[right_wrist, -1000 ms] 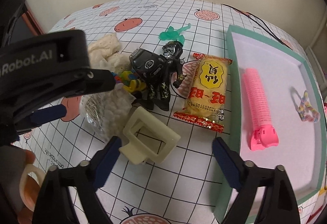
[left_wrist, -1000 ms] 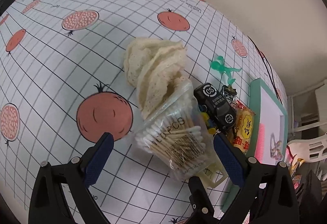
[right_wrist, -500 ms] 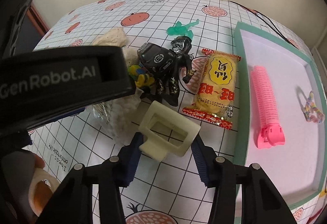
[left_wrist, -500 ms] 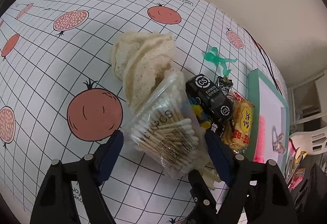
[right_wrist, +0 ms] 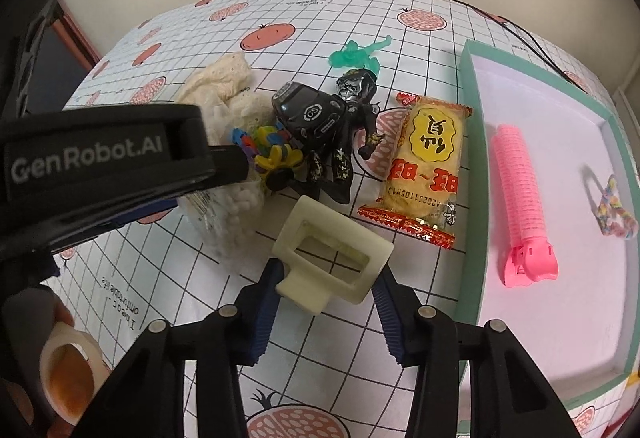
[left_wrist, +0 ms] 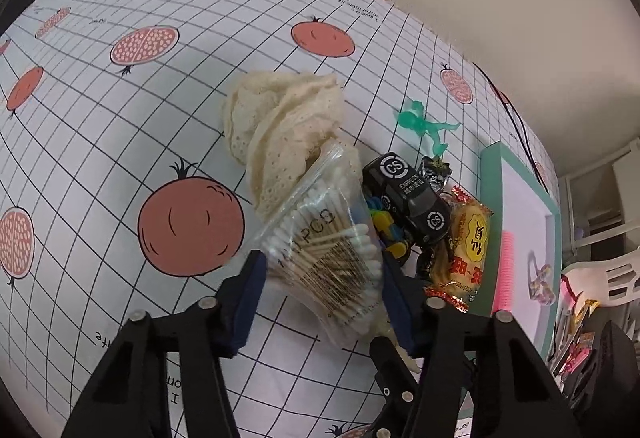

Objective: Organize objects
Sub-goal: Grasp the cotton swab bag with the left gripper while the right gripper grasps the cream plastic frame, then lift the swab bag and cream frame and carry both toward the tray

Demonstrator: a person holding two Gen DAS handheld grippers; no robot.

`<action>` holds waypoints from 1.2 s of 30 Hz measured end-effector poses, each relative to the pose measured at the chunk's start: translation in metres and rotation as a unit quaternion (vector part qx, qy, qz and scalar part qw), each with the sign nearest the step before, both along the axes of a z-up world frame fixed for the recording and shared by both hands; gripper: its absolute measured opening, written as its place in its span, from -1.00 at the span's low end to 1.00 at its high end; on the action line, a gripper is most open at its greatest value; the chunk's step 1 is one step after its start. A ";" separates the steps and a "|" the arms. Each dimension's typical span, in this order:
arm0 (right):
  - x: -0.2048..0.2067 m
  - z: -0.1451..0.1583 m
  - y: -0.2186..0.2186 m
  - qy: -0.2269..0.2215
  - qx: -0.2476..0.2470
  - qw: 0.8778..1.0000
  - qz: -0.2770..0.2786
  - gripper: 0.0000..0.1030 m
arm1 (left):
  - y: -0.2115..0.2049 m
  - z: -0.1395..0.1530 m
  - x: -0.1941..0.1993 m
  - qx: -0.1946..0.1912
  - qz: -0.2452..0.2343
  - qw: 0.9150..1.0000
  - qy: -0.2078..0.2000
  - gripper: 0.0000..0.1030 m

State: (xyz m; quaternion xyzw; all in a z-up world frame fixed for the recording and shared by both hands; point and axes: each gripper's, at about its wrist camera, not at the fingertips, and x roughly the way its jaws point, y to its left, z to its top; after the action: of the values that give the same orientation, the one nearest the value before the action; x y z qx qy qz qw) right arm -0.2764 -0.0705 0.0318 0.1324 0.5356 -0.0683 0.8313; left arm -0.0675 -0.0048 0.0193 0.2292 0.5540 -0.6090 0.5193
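The cream hair claw clip lies on the worktop at the near edge of the heap, and the right gripper has its jaws pressed against both sides of it, holding it; just to its left the bag of cotton swabs sits between the jaws of the left gripper, which have narrowed onto the bag's sides and hold it; behind the bag a cream lace cloth is bunched up, touching it; beside the bag lie a black toy car, a small multicoloured toy and a black figurine, all crowded together; a green plastic figure lies a little beyond them; a yellow snack packet rests between the heap and the teal tray; inside the tray a pink hair roller clip and a pastel hair tie lie apart from each other.
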 end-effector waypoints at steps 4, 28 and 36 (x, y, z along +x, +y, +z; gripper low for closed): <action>-0.003 0.003 -0.002 -0.007 0.005 1.000 -0.004 -0.07 | 0.000 0.008 -0.004 -0.020 -0.006 1.000 -0.013 -0.25; -0.011 0.025 -0.013 -0.062 0.008 0.998 -0.028 -0.07 | 0.005 0.032 0.009 -0.070 0.030 0.997 0.018 -0.81; -0.016 0.045 -0.015 -0.110 0.002 0.993 -0.035 -0.07 | 0.012 0.053 0.016 -0.123 0.053 0.990 0.033 -0.83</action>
State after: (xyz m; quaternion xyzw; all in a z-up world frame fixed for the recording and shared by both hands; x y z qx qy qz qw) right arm -0.2924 -0.0857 0.0771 0.1594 0.4363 -0.0812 0.8818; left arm -0.0512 0.0073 0.0725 0.1135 0.5033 -0.6514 0.5563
